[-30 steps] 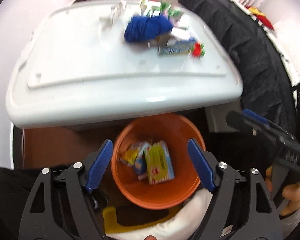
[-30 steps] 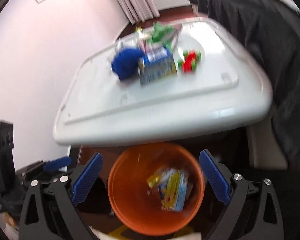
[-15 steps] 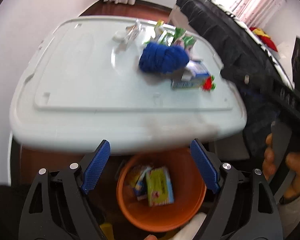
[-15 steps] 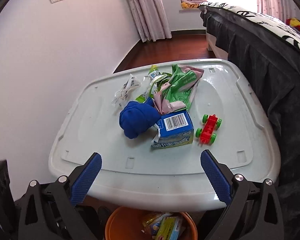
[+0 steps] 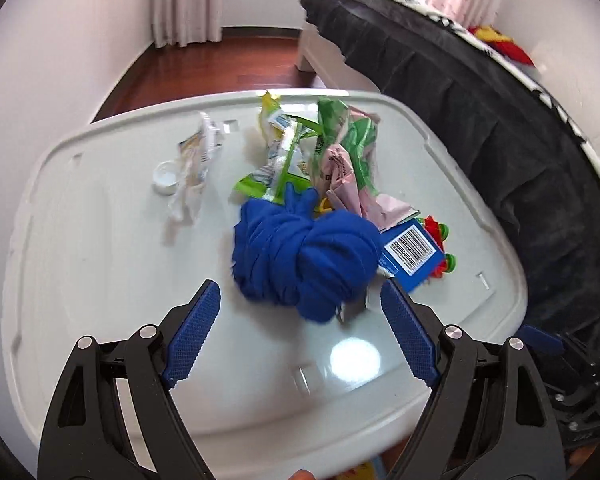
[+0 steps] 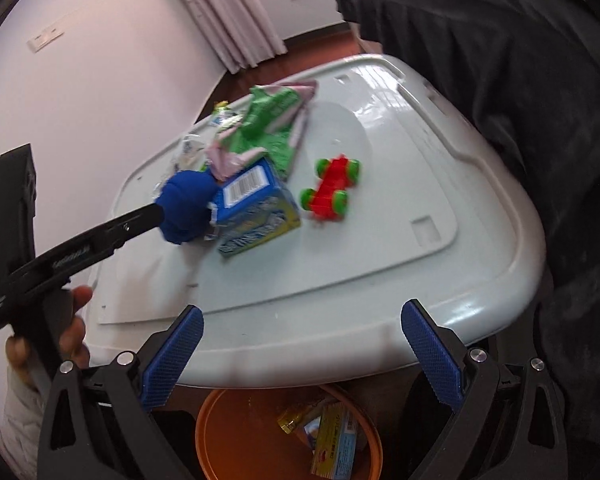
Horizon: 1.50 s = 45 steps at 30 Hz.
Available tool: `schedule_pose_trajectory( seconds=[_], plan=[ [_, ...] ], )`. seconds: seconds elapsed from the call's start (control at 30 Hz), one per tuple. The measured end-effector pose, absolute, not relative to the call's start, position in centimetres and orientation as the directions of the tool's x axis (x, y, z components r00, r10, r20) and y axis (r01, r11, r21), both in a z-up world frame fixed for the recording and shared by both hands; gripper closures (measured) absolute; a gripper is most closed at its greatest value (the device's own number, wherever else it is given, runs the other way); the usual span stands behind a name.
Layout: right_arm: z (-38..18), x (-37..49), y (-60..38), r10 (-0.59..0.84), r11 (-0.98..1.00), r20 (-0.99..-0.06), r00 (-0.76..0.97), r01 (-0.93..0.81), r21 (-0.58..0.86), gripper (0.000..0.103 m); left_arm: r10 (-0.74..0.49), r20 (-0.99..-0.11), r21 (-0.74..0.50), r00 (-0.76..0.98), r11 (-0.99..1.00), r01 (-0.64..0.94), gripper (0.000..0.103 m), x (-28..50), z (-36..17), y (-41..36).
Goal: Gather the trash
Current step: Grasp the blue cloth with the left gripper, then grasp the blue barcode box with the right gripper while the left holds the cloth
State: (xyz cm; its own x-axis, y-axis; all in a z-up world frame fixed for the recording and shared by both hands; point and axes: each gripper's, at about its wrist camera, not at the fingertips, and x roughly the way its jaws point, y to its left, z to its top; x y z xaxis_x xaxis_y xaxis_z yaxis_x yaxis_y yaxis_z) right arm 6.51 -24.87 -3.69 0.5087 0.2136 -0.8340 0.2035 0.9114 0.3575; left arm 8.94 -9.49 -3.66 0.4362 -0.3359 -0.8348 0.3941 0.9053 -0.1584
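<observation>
The left gripper (image 5: 300,332), jaws apart, hangs just short of the blue cloth bundle (image 5: 304,256) dead ahead, nearer than the right gripper (image 6: 302,356), also agape and empty over the orange bin (image 6: 220,440).

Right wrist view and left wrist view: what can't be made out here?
- Orange bin: right wrist view, its far rim is hidden under the table lid; out of frame in the left view.
- Toy car: left view, mostly hidden behind the blue box.
- Box print: right view, blurred.
- Left gripper contact with the blue cloth: unclear; jaws open.
</observation>
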Motion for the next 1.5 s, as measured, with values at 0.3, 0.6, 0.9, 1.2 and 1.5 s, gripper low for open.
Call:
schedule_pose_trajectory(
  seconds=[0.3,0.6,0.9,1.2,1.5],
  plan=[
    [-4.6,7.0,-26.5,0.223,0.888,-0.826,0.517,0.241,0.391,0.005,-0.301,-0.855,-0.066,0.423,0.871,0.487,0.022,10.9,-5.8,-11.3],
    [-4.2,6.8,-26.5,0.202,0.897,-0.825,0.527,0.239,0.372,0.005,-0.312,-0.837,-0.055,0.45,0.866,0.498,0.048,11.4,-6.4,-11.0],
    [-2.7,7.7,-24.9,0.208,0.916,-0.81,0.548,0.181,0.358,0.005,-0.343,-0.798,-0.094,0.496,0.883,0.461,0.049,8.4,-2.5,-8.0],
    [-1.8,13.1,-19.5,0.234,0.954,-0.803,0.549,0.028,0.297,0.005,-0.338,-0.785,-0.167,0.519,0.923,0.348,0.048,0.5,-0.9,-2.2],
    [-4.1,18.0,-16.8,0.139,0.982,-0.846,0.514,0.04,0.185,0.006,-0.359,-0.777,-0.228,0.517,0.926,0.301,0.048,-2.8,-1.5,0.2]
  ],
)
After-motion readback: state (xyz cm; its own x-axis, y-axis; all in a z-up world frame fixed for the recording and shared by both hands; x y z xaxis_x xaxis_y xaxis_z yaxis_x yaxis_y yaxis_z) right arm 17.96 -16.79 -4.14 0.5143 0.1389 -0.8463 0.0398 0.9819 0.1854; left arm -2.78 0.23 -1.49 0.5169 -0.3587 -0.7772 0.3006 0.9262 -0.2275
